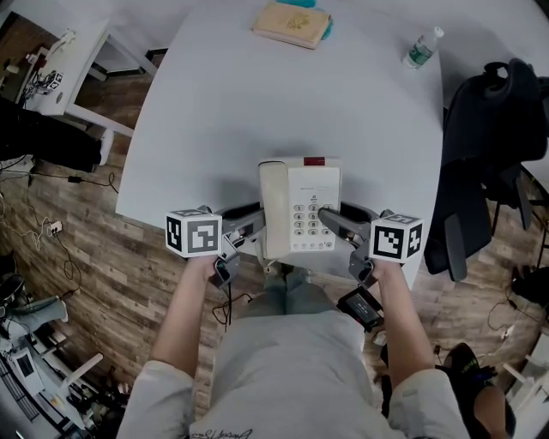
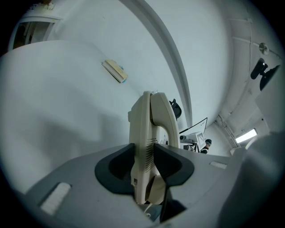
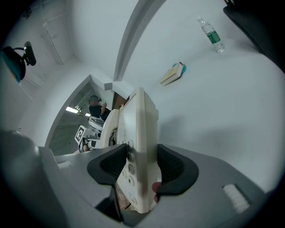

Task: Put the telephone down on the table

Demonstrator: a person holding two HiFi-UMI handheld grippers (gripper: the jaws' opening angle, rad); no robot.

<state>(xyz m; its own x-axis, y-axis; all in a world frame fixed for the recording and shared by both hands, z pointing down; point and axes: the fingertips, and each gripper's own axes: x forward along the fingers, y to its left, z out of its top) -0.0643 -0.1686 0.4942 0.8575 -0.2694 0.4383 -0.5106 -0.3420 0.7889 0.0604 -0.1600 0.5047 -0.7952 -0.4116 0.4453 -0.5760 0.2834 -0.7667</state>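
A cream desk telephone (image 1: 299, 208) with its handset on the left side and a keypad sits at the near edge of the white table (image 1: 257, 111), partly overhanging it. My left gripper (image 1: 254, 220) is shut on the telephone's left side, its dark pads pressing the handset (image 2: 147, 147). My right gripper (image 1: 330, 219) is shut on the right side, its pads clamping the keypad body (image 3: 138, 160). Whether the telephone rests on the table or hangs just above it, I cannot tell.
At the table's far edge lie a tan book (image 1: 292, 23) on something teal and a clear water bottle (image 1: 422, 48). A black office chair (image 1: 489, 163) with a dark garment stands to the right. Wooden floor with cables and white furniture is on the left.
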